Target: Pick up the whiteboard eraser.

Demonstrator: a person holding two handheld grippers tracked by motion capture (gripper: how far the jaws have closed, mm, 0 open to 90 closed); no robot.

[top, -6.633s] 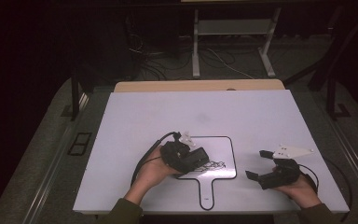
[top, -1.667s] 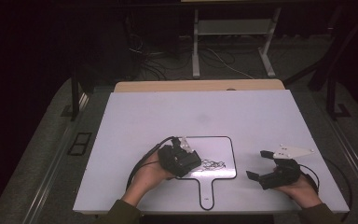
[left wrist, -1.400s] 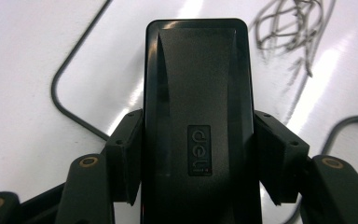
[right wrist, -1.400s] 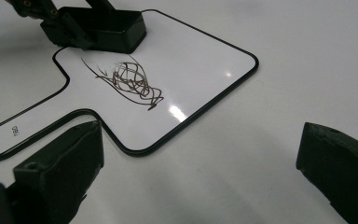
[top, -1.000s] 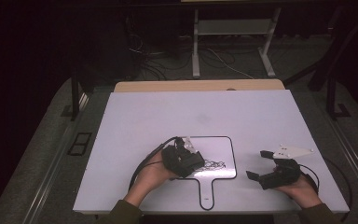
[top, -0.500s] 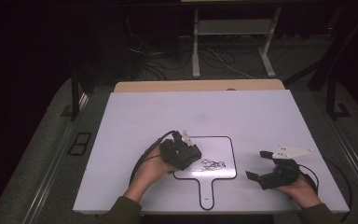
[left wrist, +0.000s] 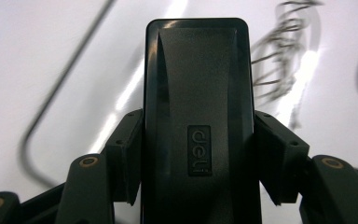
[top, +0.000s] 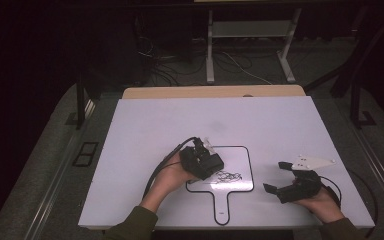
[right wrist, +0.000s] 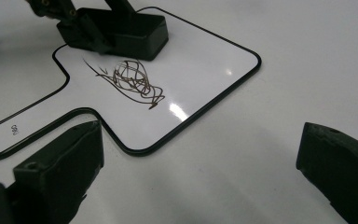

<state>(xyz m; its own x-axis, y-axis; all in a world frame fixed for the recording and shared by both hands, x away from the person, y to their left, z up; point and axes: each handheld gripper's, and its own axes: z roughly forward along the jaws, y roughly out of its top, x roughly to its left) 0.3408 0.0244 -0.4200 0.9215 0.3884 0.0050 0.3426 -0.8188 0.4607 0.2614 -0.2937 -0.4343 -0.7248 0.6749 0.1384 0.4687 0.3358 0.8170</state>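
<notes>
**Eraser held over a paddle-shaped whiteboard**

The left gripper [top: 206,162] clamps a black, smooth plastic eraser [left wrist: 198,121], a rounded rectangular block with an embossed logo; both black jaws press its long sides. The eraser sits on the glossy, black-rimmed whiteboard [top: 237,165], at the upper left of its panel, just beside a tangle of dark scribble [right wrist: 133,81]. The whiteboard is a rounded square with a narrow handle that points to the table's near edge; it lies near the middle of that edge on the matte white table [top: 260,125]. The right gripper [top: 285,177] rests toward the near right corner, its jaws spread wide with nothing between them.
</notes>
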